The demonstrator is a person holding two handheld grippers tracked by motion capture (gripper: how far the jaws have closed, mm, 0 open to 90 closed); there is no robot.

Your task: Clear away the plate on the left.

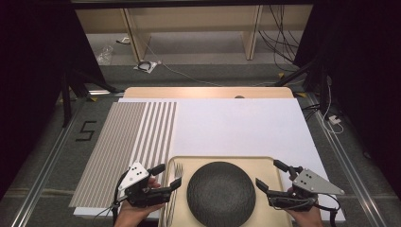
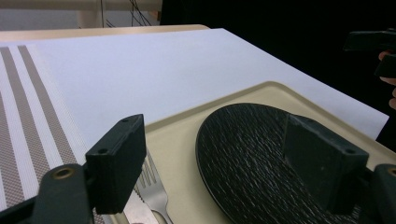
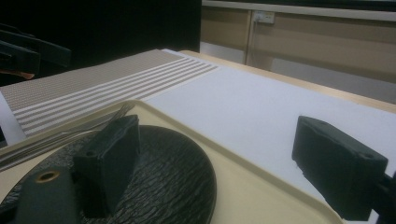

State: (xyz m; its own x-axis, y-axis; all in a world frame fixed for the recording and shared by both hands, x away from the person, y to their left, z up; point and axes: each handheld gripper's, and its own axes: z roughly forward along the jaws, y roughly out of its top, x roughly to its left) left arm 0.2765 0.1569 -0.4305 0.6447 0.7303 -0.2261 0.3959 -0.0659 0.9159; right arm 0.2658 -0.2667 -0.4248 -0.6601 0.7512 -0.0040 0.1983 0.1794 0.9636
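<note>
Nearest the high camera, two hands are seen at the bottom edge, each carrying tongs. On the left tongs (image 1: 166, 176) the jaws are spread wide with nothing pressed between them; the fork (image 1: 175, 182) lies just beneath and beside them, and whether it is touched cannot be told. On the right tongs (image 1: 269, 176) the jaws are likewise set wide apart and nothing is held.

A beige tray (image 1: 265, 163) is placed at the near edge of the surface, on a white sheet (image 1: 236, 123). Within the tray a round black plate (image 1: 221, 192) is centred, and the fork is laid along the tray's left side, just beside the plate. Its long axis runs from near to far, with the tines pointed away from the person. In the left gripper view the tines (image 2: 152, 179) are seen under the left jaw.

A striped placemat (image 1: 127, 142) is spread to the left of the tray.
</note>
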